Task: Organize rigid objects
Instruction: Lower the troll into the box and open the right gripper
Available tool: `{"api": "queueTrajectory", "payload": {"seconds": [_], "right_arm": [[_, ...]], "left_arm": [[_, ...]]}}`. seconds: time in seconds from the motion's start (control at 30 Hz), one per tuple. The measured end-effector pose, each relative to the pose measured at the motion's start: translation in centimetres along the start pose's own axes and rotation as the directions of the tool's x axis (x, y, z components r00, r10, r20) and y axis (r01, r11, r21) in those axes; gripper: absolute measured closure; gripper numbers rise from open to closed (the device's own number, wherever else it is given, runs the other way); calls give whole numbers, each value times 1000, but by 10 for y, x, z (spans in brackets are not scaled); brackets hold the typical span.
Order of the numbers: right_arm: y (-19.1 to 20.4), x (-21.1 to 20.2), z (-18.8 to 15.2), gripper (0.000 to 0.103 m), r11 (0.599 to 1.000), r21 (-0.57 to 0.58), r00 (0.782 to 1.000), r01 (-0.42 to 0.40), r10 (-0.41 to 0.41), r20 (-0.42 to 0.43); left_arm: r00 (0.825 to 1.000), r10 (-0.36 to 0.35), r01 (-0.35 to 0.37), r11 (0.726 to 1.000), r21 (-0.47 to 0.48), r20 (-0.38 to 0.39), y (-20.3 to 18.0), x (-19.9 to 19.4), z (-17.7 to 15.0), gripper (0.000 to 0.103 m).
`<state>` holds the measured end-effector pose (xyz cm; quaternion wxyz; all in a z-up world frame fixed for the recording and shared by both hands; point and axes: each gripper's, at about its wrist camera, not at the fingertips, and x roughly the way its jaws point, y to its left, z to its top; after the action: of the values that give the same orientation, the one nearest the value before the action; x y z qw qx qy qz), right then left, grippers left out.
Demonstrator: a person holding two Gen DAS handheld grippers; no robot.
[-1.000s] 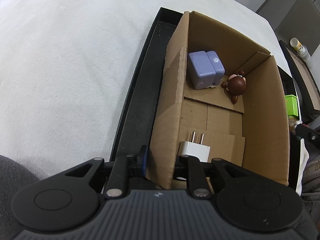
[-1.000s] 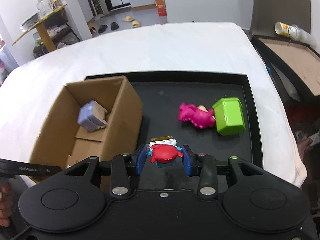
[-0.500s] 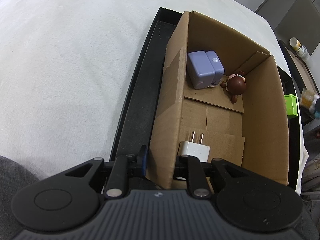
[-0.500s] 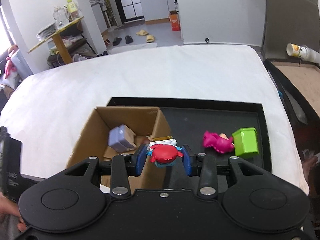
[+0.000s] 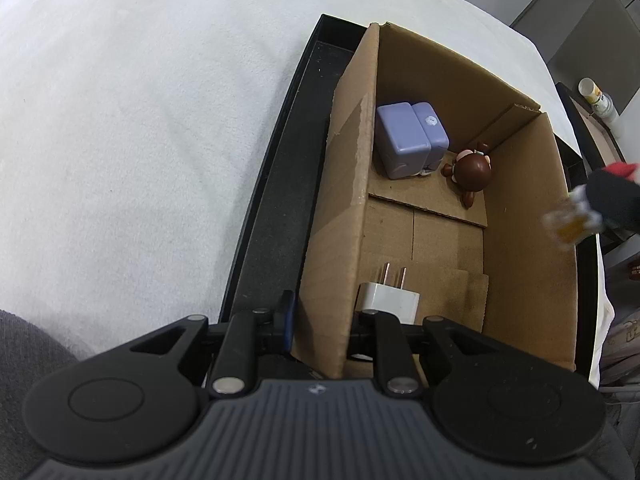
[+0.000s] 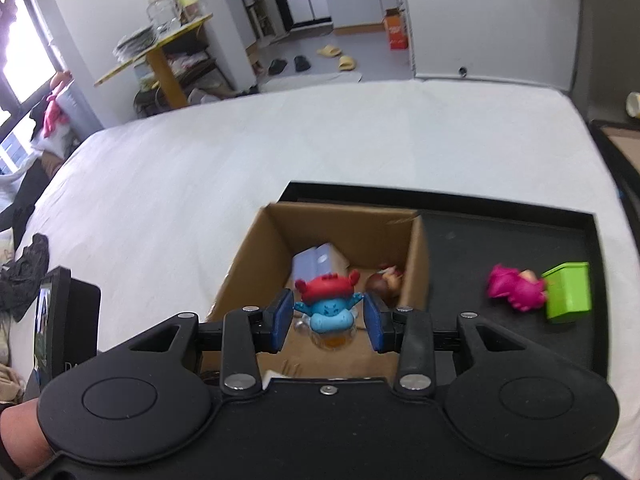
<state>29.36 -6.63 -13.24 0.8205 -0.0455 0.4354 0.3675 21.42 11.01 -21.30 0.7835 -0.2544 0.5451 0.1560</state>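
Note:
A cardboard box (image 5: 528, 248) stands on a black tray (image 5: 276, 184). Inside lie a lilac block (image 5: 408, 140), a brown bear figure (image 5: 472, 172) and a white plug adapter (image 5: 390, 300). My left gripper (image 5: 320, 320) is shut on the box's near-left wall. In the right wrist view my right gripper (image 6: 328, 320) hangs over the box (image 6: 416, 256); its jaws stand apart and a blue figure with a red crab hat (image 6: 328, 308) sits between them, apparently loose. The figure also shows blurred in the left wrist view (image 5: 576, 220).
On the tray (image 6: 500, 236) right of the box lie a pink figure (image 6: 516, 288) and a green block (image 6: 568, 296). White cloth (image 6: 280, 152) covers the table around the tray. A second tray with a cup (image 5: 596, 96) stands at the far right.
My right gripper moved left over the box and its jaws have opened wider around the blue figure. My left gripper still holds the box wall.

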Motion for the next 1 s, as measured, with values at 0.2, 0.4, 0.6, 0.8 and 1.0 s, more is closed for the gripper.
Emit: {"api": "queueTrajectory", "payload": {"seconds": [0.2,0.4,0.6,0.8,1.0], "right_arm": [[15,20,-4,65,1000,7,999,-28,28,-38],[26,39,-3,65,999,13,997,-39,40,-69],[27,51,-4,64,998,50,994,-50,54,-100],[23,56,-5,61,988,131,989,-82,97,-108],[20,46,-6,61,988,138,990,-69,84,-110]], "left_arm": [[1000,-4,4,1000,-4,-2,1,0,1,84],[1000,-10,10,1000,-6,-5,4,1,2,84],[1000,-13,12,1000,-4,-7,4,1,2,84],[1000,-16,16,1000,-6,-9,4,1,2,84],[1000,-18,18,1000,-12,-8,6,0,2,84]]}}
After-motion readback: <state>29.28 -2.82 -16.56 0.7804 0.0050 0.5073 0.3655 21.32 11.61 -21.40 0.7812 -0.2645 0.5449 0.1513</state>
